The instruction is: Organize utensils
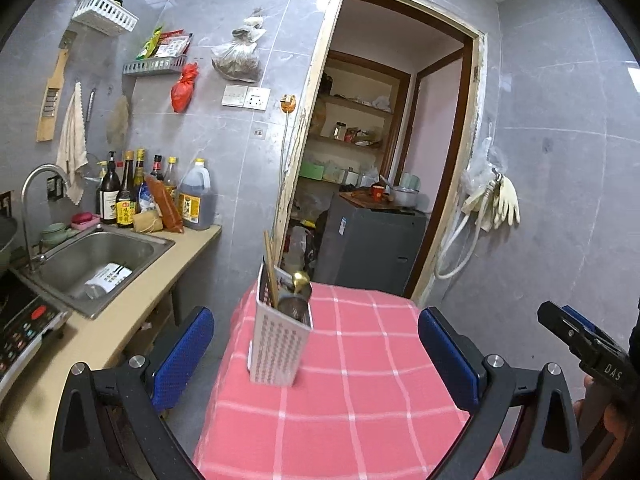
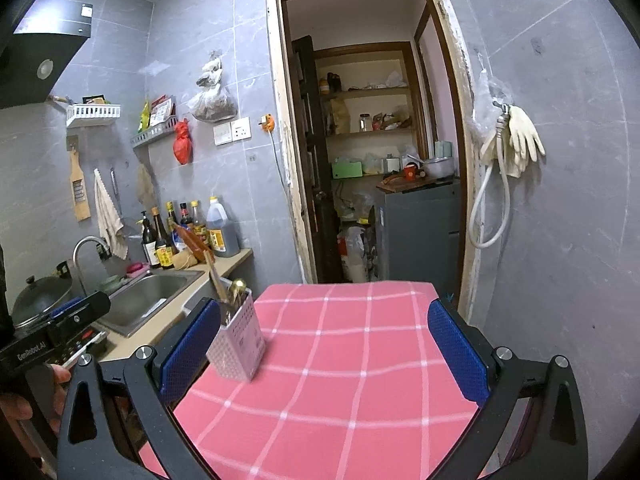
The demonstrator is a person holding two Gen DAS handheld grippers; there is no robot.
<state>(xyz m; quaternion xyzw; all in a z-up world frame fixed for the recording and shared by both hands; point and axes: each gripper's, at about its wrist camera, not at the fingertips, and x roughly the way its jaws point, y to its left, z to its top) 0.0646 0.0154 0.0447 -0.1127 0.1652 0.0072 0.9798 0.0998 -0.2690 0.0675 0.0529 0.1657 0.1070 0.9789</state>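
Observation:
A white perforated utensil holder stands upright on the pink checked tablecloth near the table's left edge. It holds wooden chopsticks and a gold-headed utensil. My left gripper is open and empty, back from the holder, which sits between its blue pads. In the right wrist view the holder stands just right of the left blue pad. My right gripper is open and empty above the cloth. Each view shows the other gripper's body at its edge.
A counter with a steel sink, a faucet, sauce bottles and an induction cooker runs along the left. A doorway behind the table opens onto shelves and a grey appliance. Gloves and a hose hang on the right wall.

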